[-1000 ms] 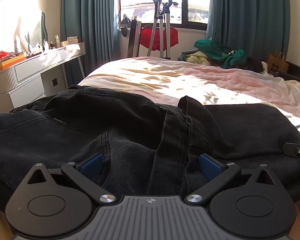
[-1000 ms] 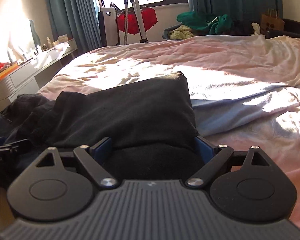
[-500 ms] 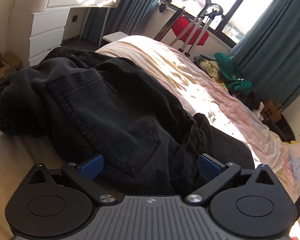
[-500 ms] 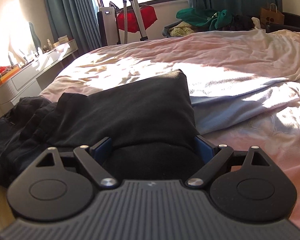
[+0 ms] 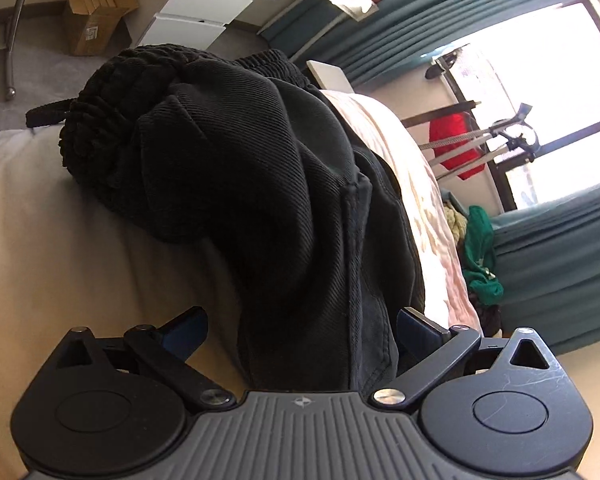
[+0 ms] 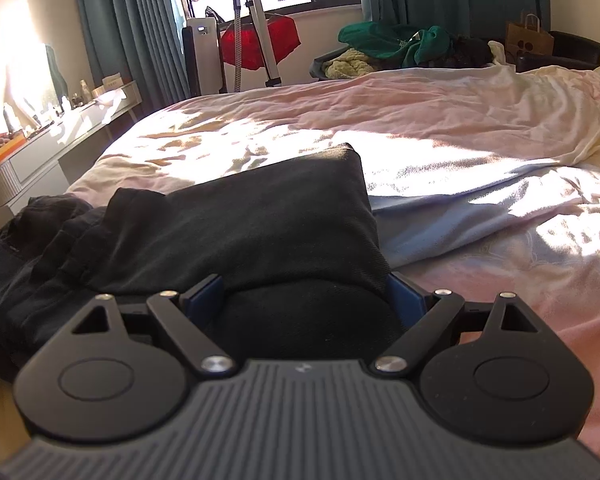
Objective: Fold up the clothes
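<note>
Black trousers (image 5: pixel 260 184) lie bunched at the near edge of a bed (image 6: pixel 440 128) covered in pale pink sheets, sunlight falling across it. The left hand-held gripper (image 5: pixel 300 328), rolled sideways, has its blue-padded fingers spread wide around a hanging fold of the dark fabric without pinching it. The right hand-held gripper (image 6: pixel 304 296) is likewise wide open, straddling a trouser leg (image 6: pixel 260 224) lying flat on the bed.
</note>
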`<state>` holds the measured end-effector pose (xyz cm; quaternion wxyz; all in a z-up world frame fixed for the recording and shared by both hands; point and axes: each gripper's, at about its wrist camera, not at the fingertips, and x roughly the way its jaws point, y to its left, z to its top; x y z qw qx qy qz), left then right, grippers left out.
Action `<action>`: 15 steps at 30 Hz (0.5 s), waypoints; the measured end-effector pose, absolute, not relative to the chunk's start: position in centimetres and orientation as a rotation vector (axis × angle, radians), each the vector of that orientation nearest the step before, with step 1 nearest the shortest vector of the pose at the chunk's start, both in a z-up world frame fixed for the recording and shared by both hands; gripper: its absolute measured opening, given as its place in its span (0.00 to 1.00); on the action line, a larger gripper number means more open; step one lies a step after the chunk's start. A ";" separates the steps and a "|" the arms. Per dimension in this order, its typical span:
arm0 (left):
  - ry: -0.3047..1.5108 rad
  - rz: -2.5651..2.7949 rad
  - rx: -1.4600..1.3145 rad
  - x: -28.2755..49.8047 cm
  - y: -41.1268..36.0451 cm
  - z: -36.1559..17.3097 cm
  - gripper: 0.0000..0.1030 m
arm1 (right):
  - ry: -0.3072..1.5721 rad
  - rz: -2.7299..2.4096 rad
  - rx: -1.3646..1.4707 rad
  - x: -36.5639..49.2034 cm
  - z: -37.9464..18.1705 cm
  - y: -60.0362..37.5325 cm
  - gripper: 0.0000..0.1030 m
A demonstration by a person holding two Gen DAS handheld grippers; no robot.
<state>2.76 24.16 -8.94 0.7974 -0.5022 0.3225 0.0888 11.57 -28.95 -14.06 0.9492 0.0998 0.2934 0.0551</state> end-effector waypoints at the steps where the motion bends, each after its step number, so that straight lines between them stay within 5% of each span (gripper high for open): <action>1: 0.686 0.207 -1.112 3.2 24.7 -9.5 0.98 | 0.586 0.108 0.216 11.4 -13.8 -29.1 0.86; 11: 0.508 0.319 -1.176 4.6 28.2 -11.7 0.90 | 0.471 0.120 0.199 10.4 -12.0 -28.6 0.86; 15: 0.478 0.356 -1.190 4.0 29.2 -11.9 0.70 | 0.490 0.196 0.143 10.6 -12.3 -26.8 0.86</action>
